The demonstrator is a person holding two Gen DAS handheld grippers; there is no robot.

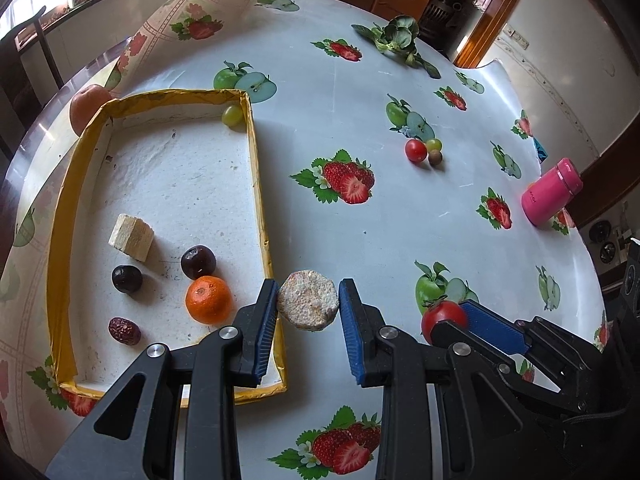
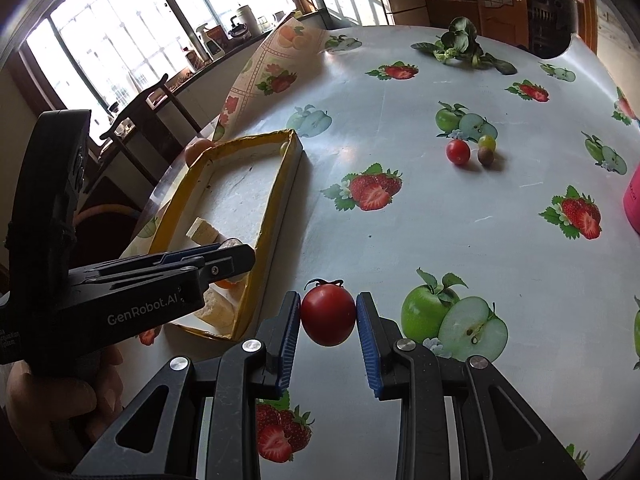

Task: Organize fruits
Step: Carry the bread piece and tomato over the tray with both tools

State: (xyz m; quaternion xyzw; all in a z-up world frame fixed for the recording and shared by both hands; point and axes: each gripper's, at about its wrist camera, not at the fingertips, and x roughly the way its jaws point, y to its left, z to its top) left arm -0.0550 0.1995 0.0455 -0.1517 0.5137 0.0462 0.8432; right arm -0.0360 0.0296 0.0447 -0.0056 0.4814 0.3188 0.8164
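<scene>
Nearest me, the left hand-held gripper (image 1: pixel 308 306) pinches a crumbly-looking pale round cake (image 1: pixel 308 305) at its sides over the near rim of the yellow-edged tray (image 1: pixel 260 184). Beside it, the right hand-held gripper (image 2: pixel 328 314) clamps a smooth, soft tomato (image 2: pixel 328 314) across its middle, needing light pressure. Farther across the table (image 1: pixel 400 240) sit a cherry tomato (image 1: pixel 415 150), a grape (image 1: pixel 434 145) and a brown fruit (image 1: pixel 435 157).

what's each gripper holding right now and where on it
Left gripper pinches the pale round slice by its opposite edges; right gripper clamps the red tomato across its sides.
</scene>
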